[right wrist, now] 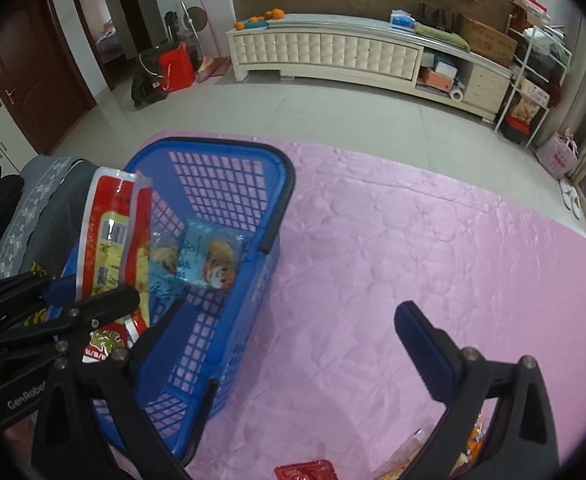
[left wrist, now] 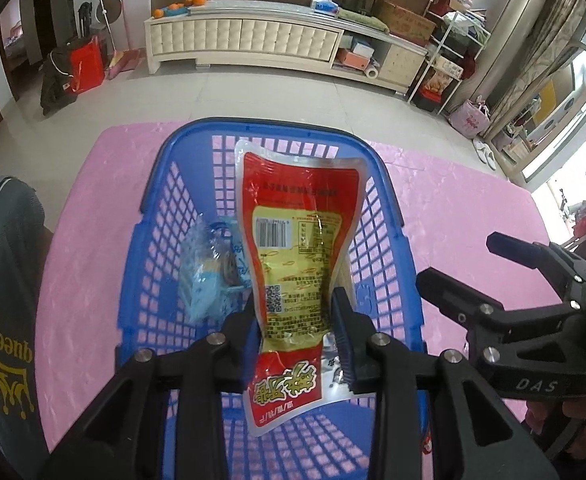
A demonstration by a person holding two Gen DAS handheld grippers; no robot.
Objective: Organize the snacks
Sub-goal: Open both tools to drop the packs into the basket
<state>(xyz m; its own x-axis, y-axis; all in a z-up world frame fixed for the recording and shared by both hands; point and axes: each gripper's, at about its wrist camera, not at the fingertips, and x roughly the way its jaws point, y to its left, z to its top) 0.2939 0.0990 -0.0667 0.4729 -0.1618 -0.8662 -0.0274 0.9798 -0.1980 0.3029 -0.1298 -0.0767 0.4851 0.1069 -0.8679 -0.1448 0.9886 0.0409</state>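
Pink mat (right wrist: 413,240), left fingers (left wrist: 249,312) pinching barcoded red pouch (left wrist: 297,216) over basket (left wrist: 165,208), right fingers (right wrist: 425,344) spread empty.

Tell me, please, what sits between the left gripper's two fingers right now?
The red and yellow snack packet hangs between the left gripper fingers, above the blue basket; the left wrist view shows this best.

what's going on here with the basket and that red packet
A person with a gripper in each hand is sorting snacks. The left gripper holds a red and yellow snack packet over the blue basket, which already contains a light blue snack bag. The right gripper hangs open and empty beside the basket, above the pink cloth.
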